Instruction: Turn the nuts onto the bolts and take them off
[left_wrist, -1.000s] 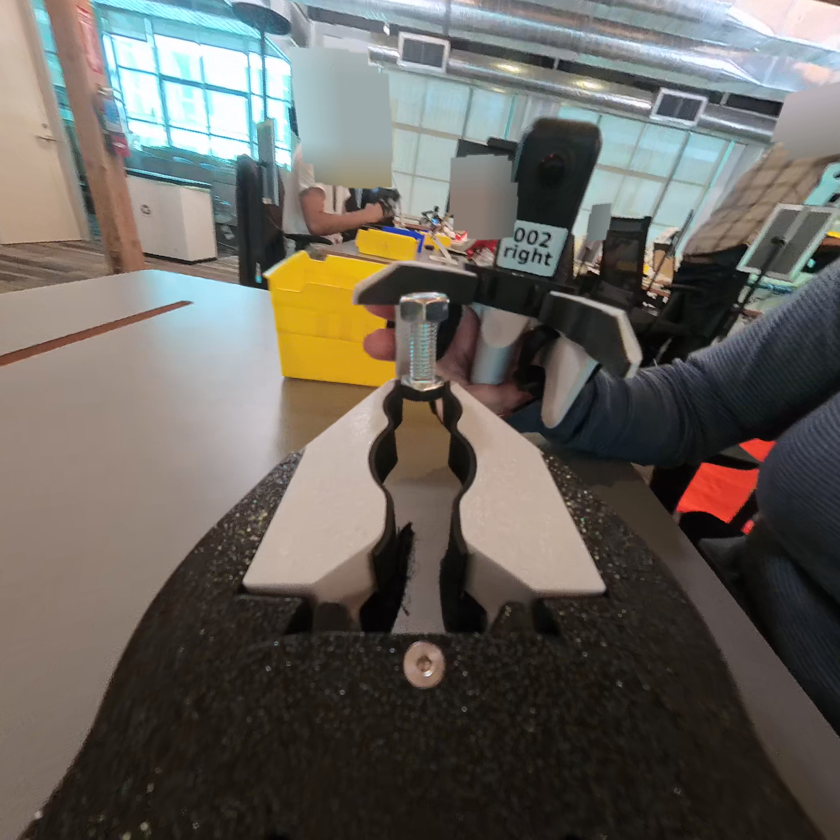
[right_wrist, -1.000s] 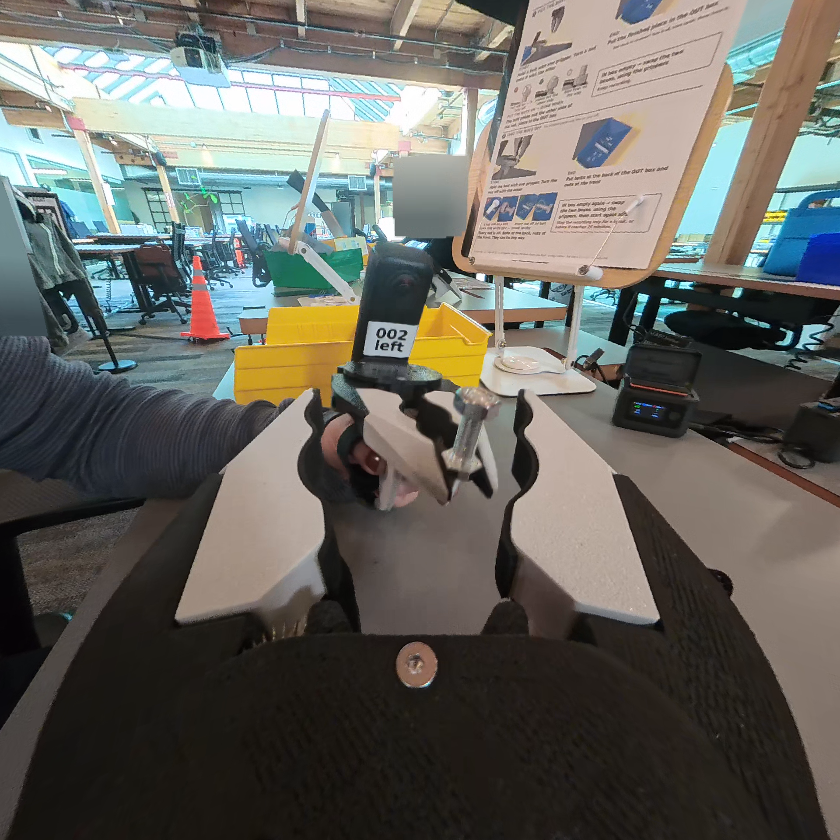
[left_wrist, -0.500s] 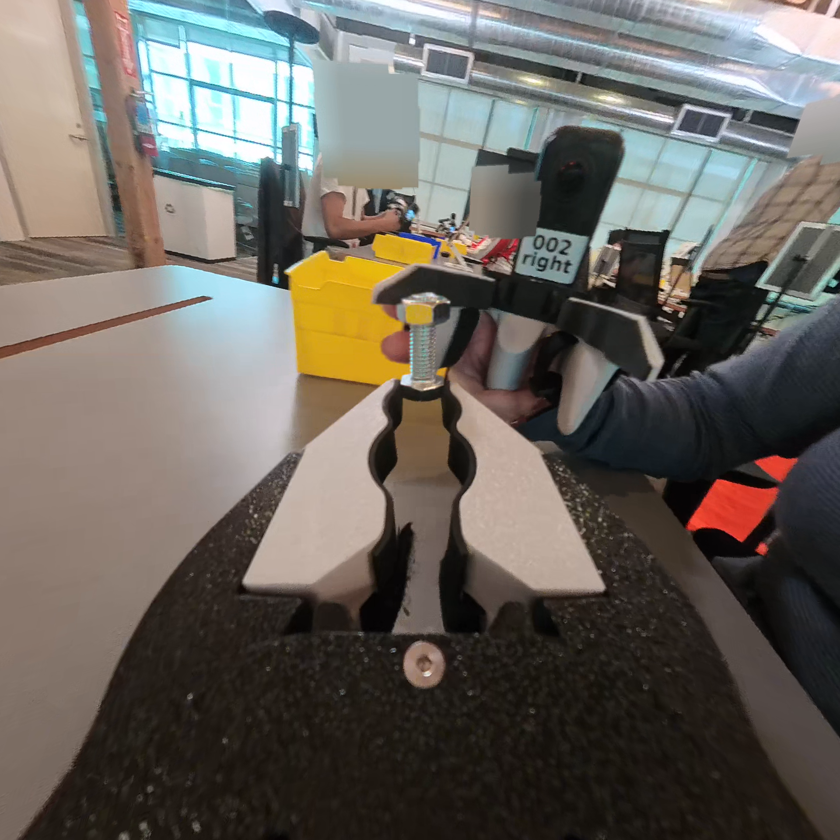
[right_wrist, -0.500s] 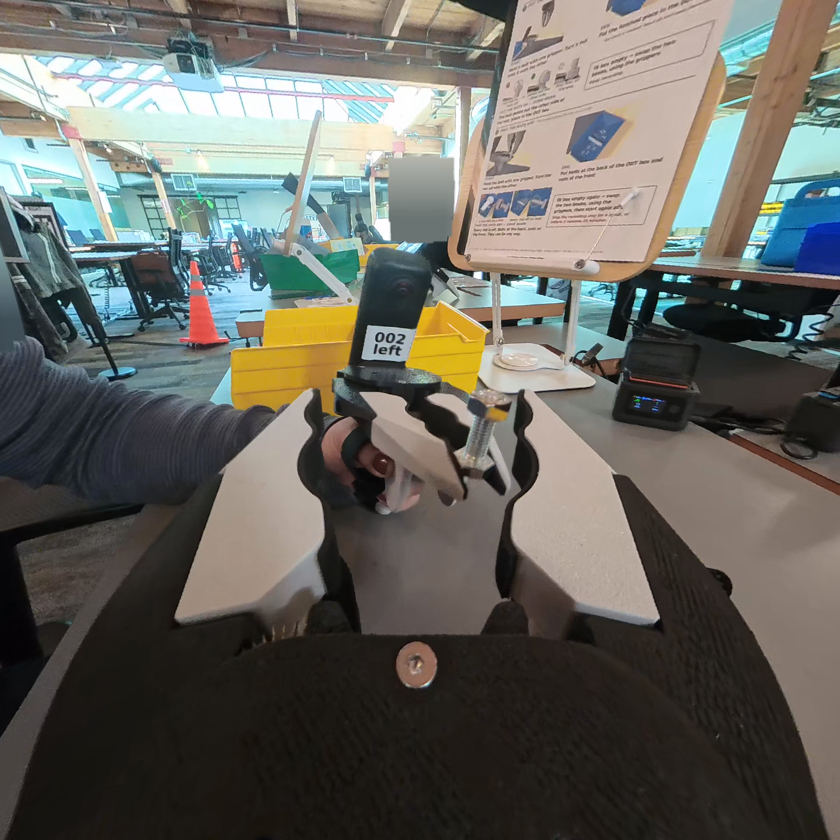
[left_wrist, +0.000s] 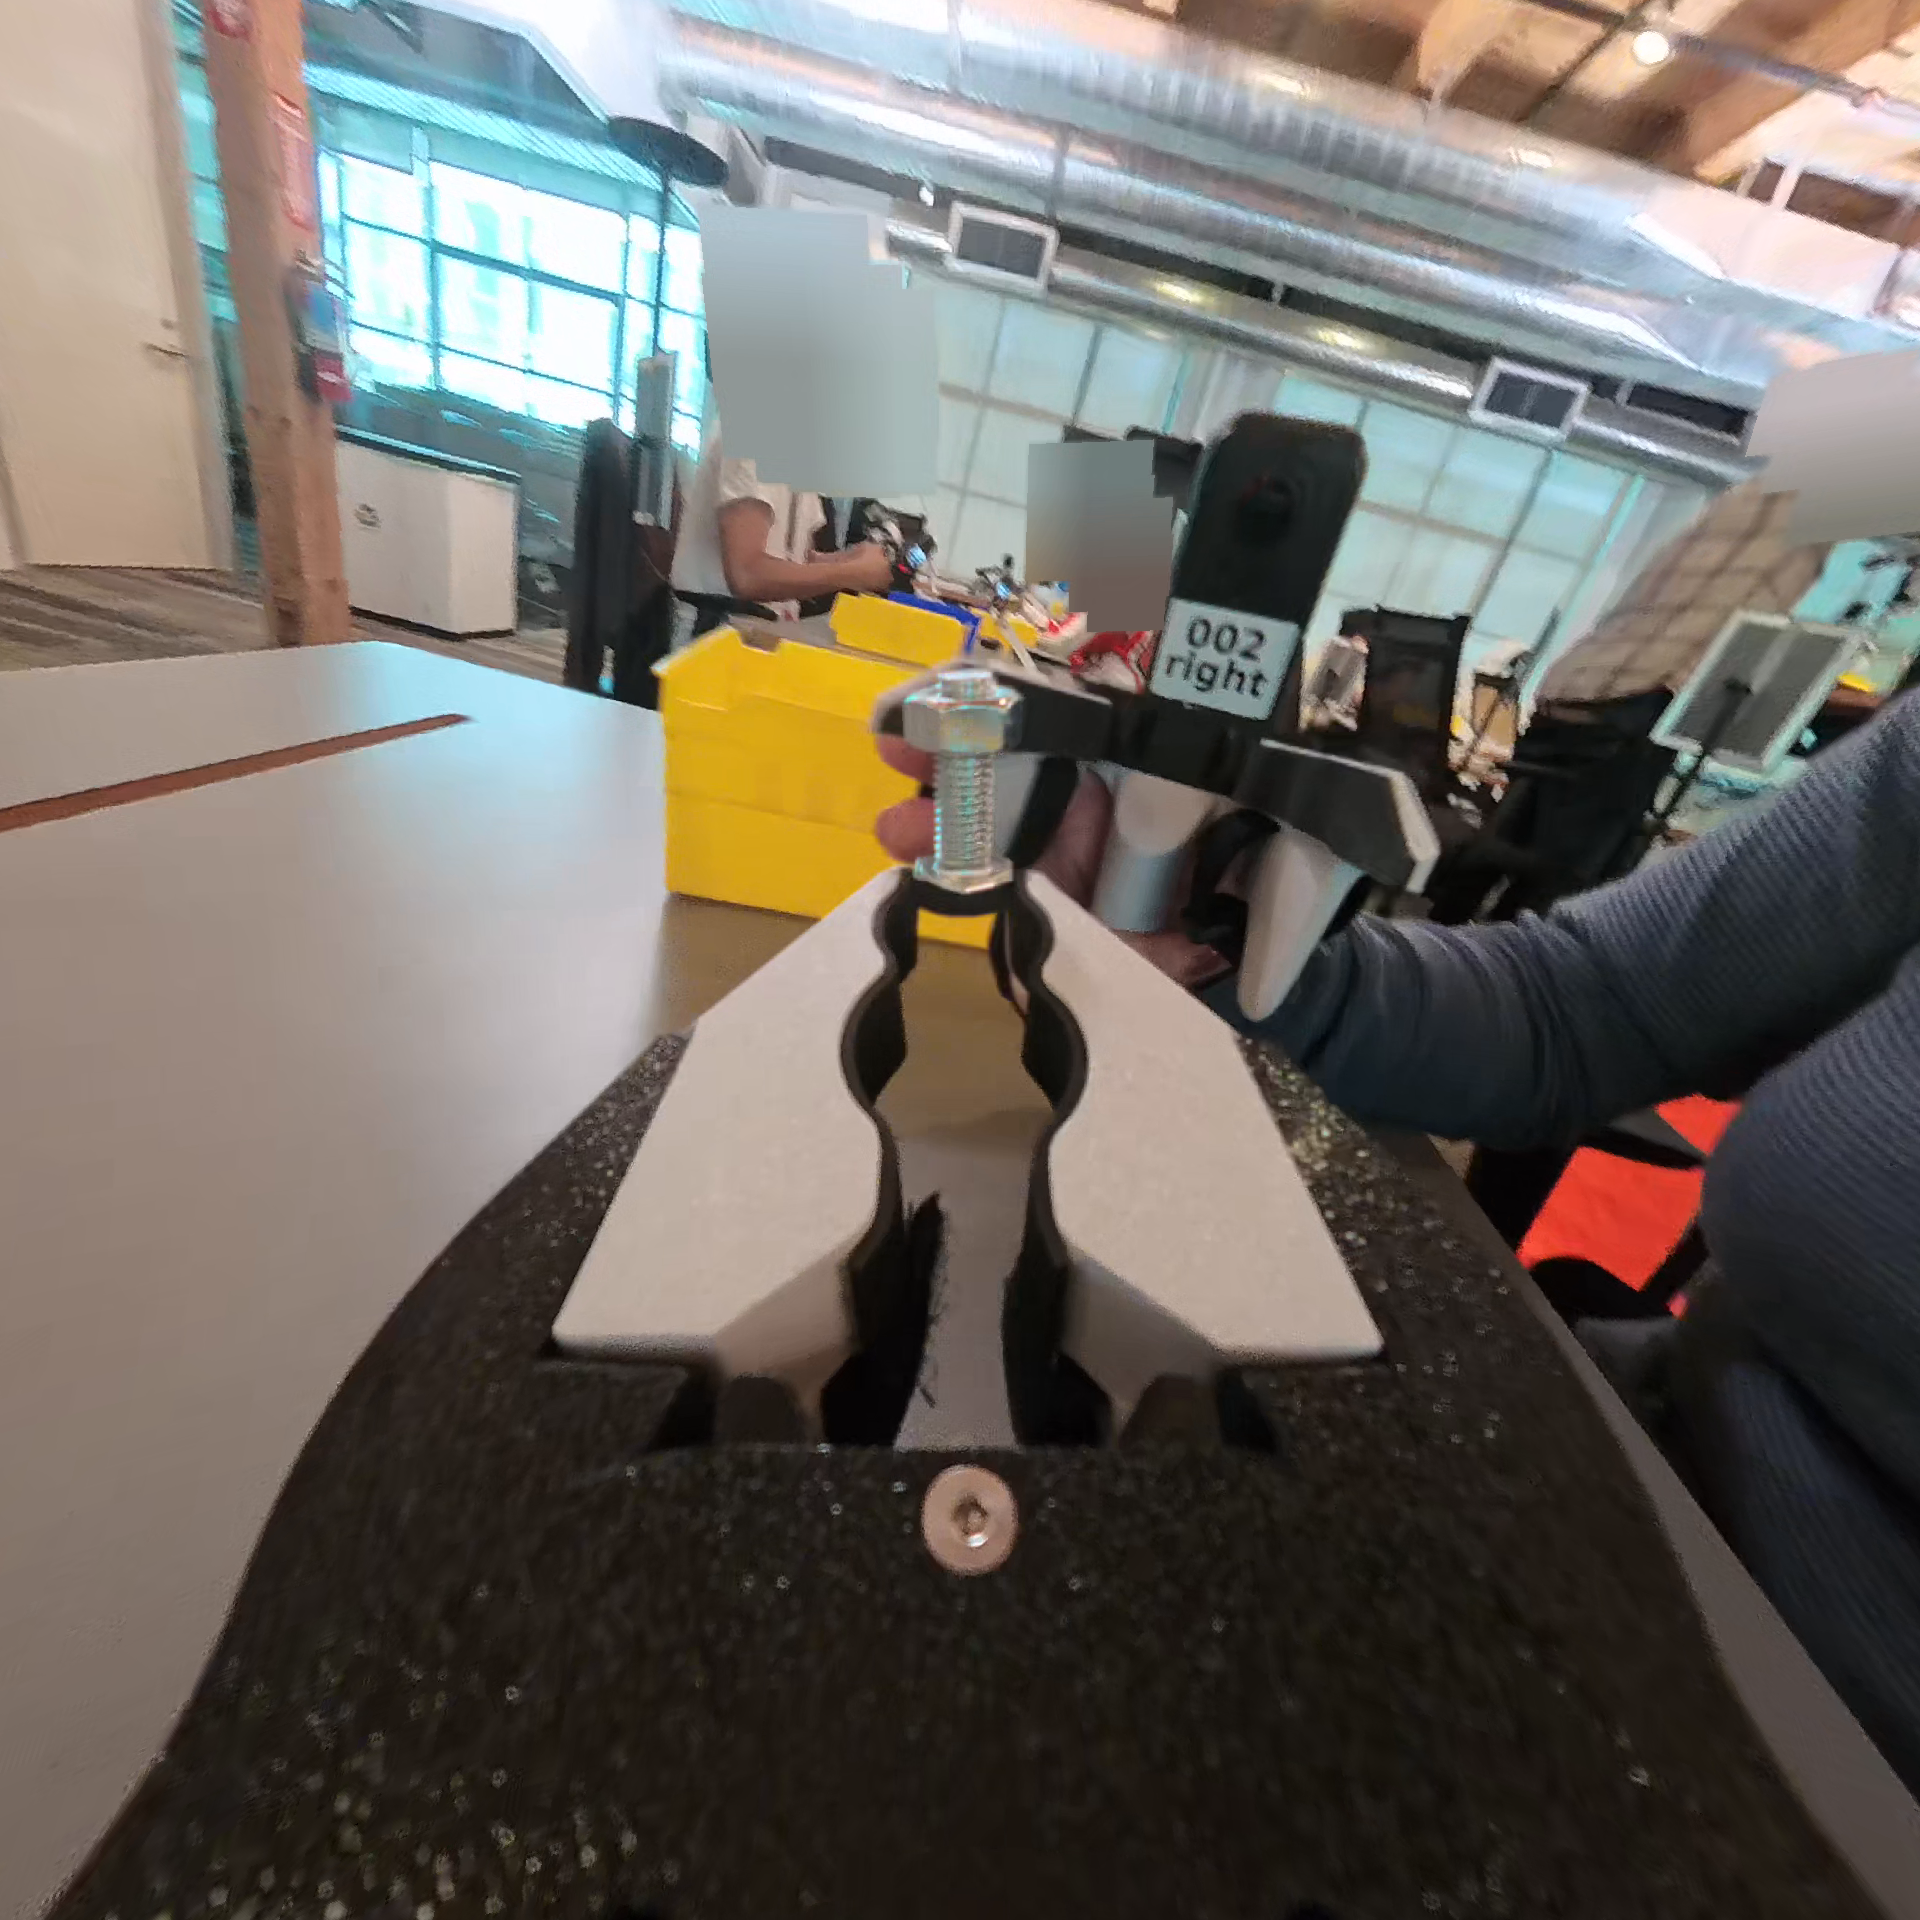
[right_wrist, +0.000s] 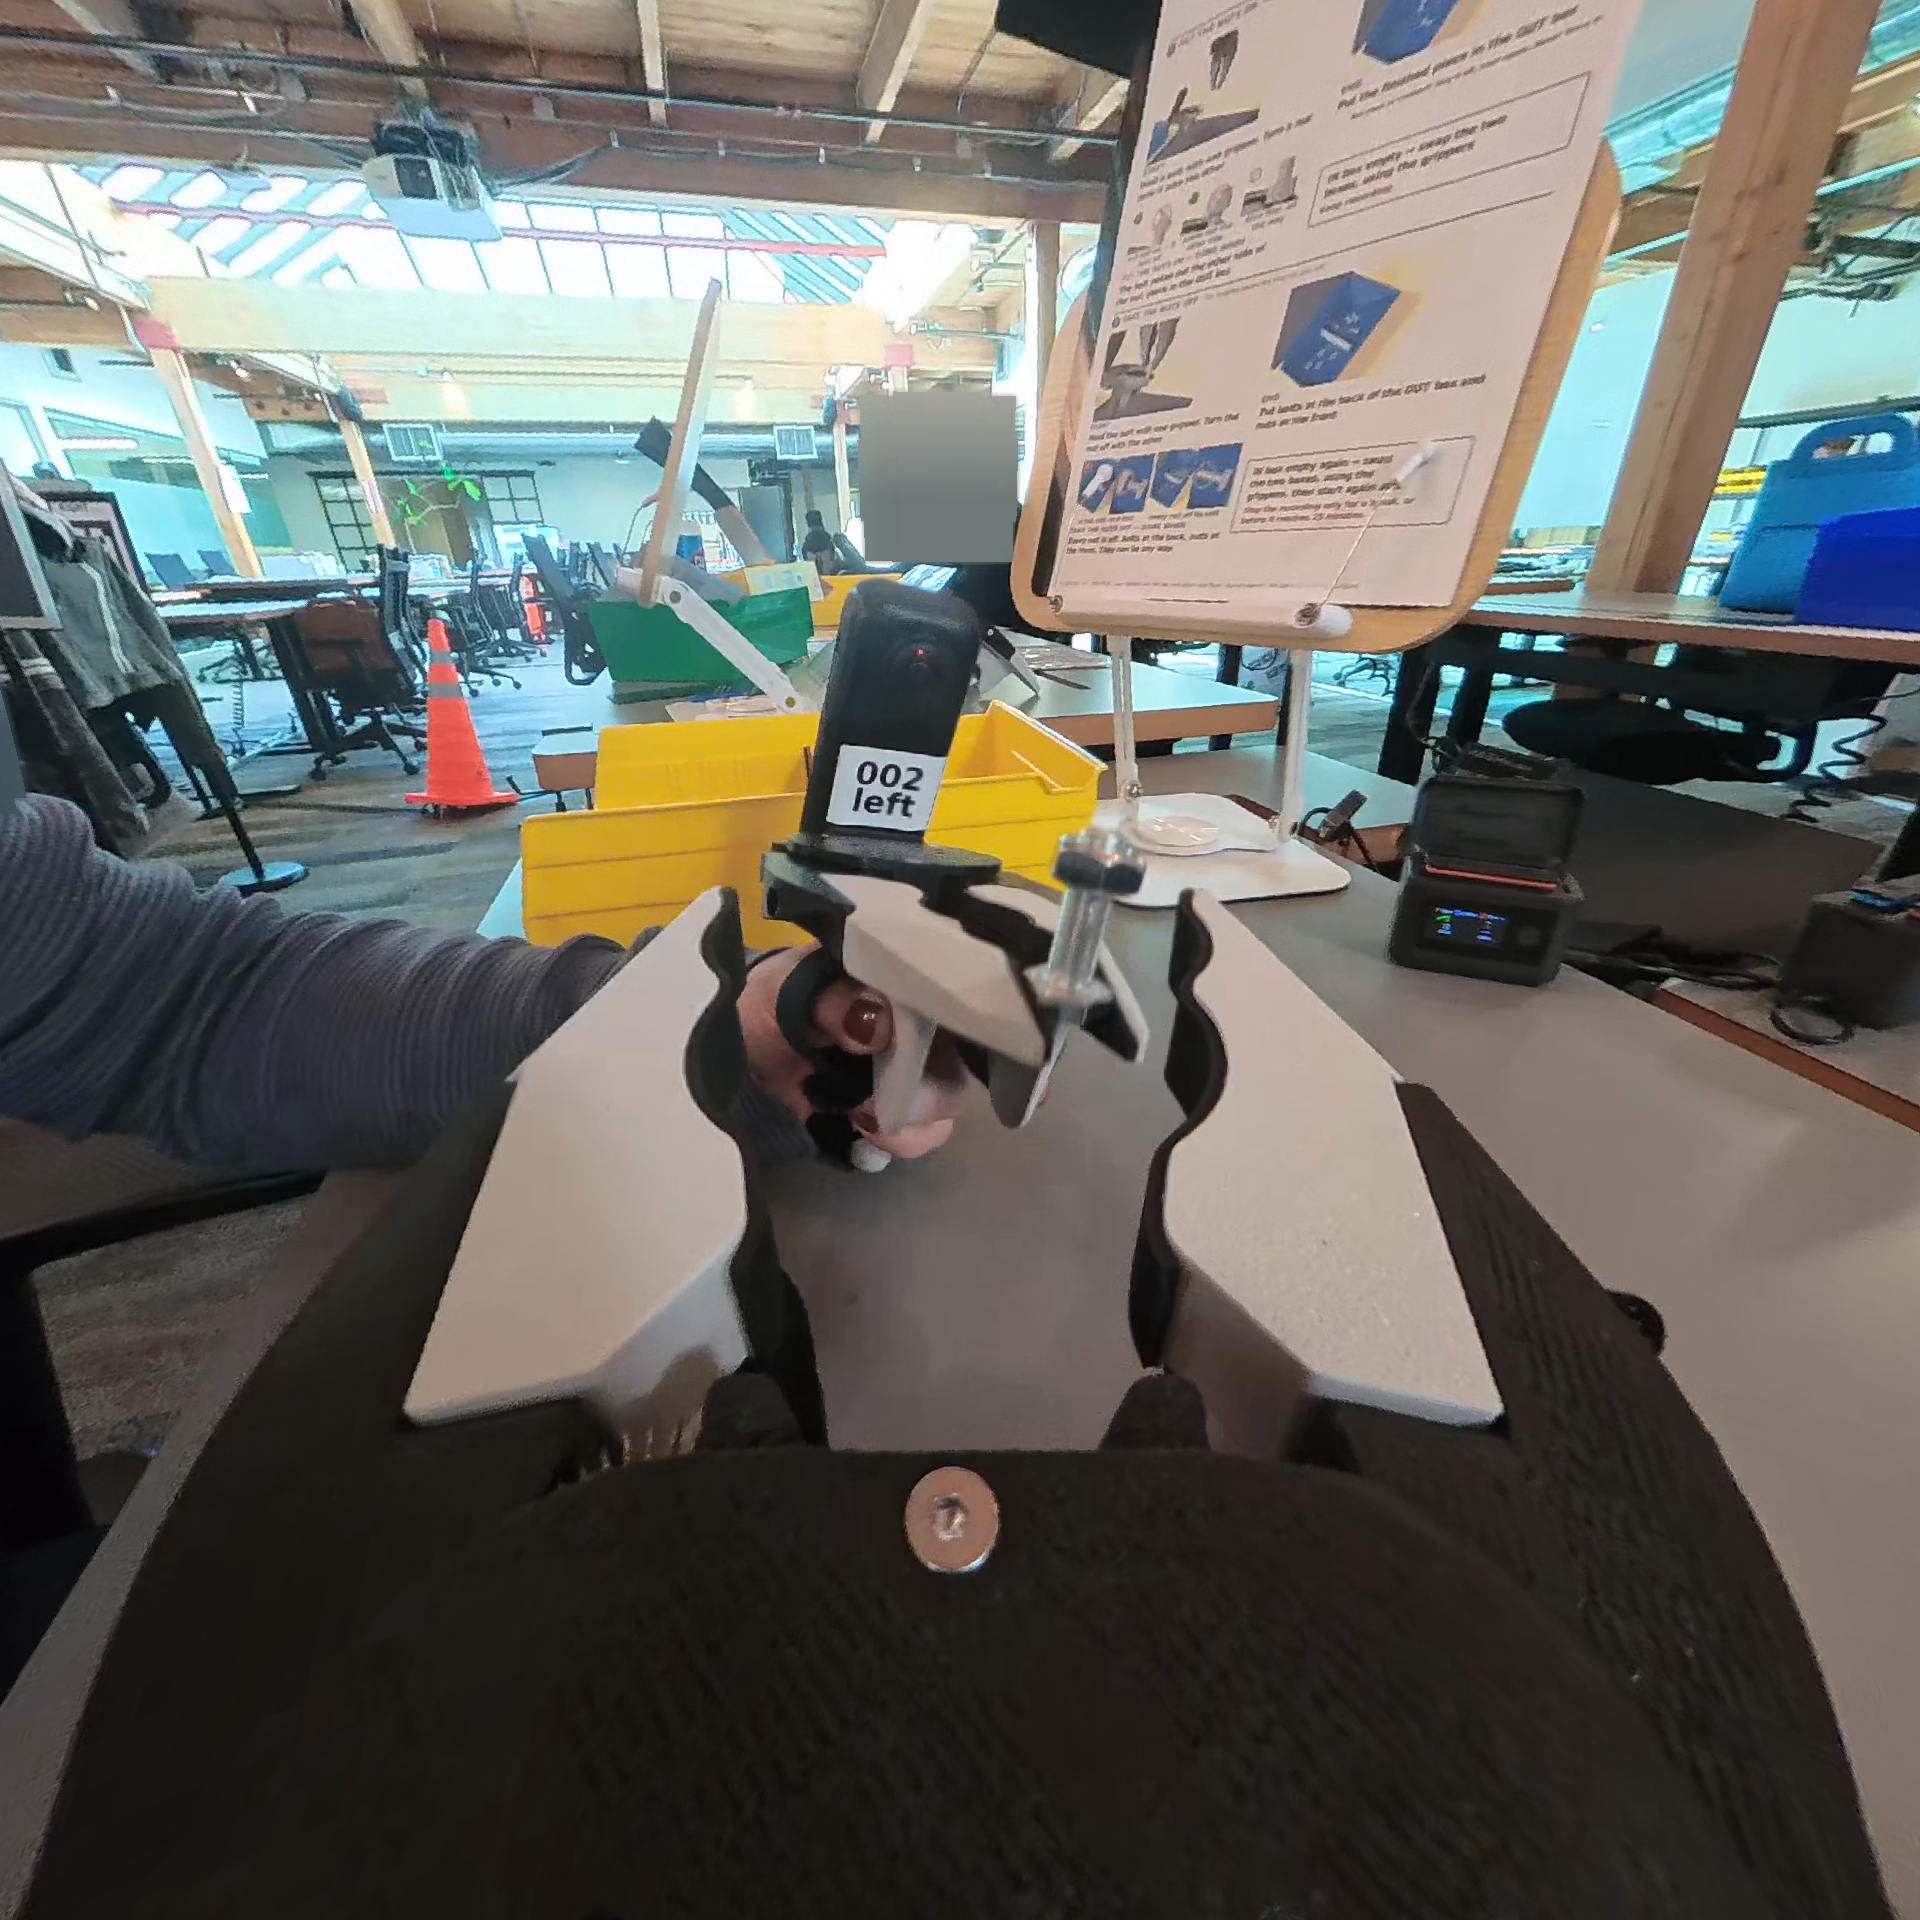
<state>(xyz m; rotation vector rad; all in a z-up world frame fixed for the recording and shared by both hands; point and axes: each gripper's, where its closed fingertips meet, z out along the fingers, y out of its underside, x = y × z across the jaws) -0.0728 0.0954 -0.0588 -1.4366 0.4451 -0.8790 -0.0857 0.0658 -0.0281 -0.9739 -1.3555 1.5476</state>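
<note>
A silver bolt (left_wrist: 962, 795) stands upright, hex head on top, with a nut (left_wrist: 961, 873) at its lower end. My left gripper (left_wrist: 961, 902) is shut on that lower end at its fingertips. My right gripper (right_wrist: 956, 935) is open and empty. In the right wrist view the bolt (right_wrist: 1081, 925) leans slightly and sits between the spread fingers, nearer the right finger (right_wrist: 1288, 1143). In the left wrist view the right gripper (left_wrist: 1143, 758) hangs just behind the bolt head, held by a hand.
A yellow bin (left_wrist: 769, 769) stands on the grey table (left_wrist: 312, 987) behind the bolt; it also shows in the right wrist view (right_wrist: 707, 842). A sign board on a white stand (right_wrist: 1320, 312) and a black device (right_wrist: 1486, 894) are at the right. A blue sleeve (left_wrist: 1610, 987) crosses the table edge. Left and right tips are no more than a few centimetres apart.
The left gripper has carried the bolt closer to the right gripper and toward its right finger. The right gripper has stayed open.
</note>
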